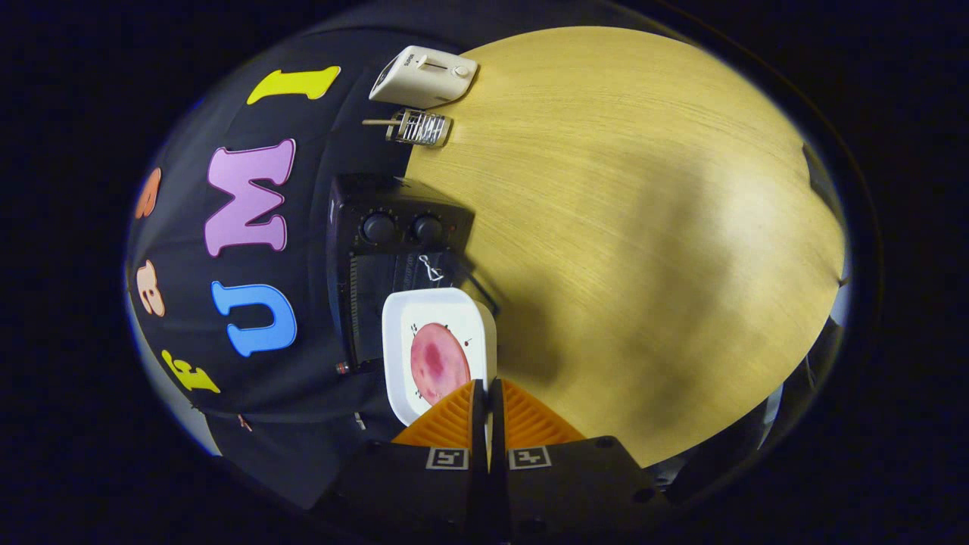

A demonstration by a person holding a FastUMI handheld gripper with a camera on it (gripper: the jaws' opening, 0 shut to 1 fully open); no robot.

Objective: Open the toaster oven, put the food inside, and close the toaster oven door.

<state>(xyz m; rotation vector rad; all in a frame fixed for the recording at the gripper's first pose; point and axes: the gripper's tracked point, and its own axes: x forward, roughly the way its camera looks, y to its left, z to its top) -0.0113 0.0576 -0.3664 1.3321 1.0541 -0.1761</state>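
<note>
My gripper [487, 393] has its two fingers pulled almost all the way together. Only a thin gap is left between them. They pinch the near edge of a white tray [397, 356], one finger on each side of the rim. The tray is held up on its side, and I can see right into it.

On the tray sits the food [437, 363]. It is a round pink slice with a darker red spot in the middle. It lies just ahead of my fingertips. A few tiny dark specks dot the white tray around it.

Right behind the tray is the oven [394, 242]. It is a black box with two round knobs [401, 227] side by side. Its dark glass door [378, 303] is partly hidden by the tray. I cannot tell if the door is open or closed. The tray looks very close to the oven, but I cannot tell if they touch.

The oven stands on a light wooden table [643, 227], next to the black wall.

Farther back on the table is a small wire rack [419, 126] with a wooden handle. Beyond that is a white toaster [424, 76].
</note>
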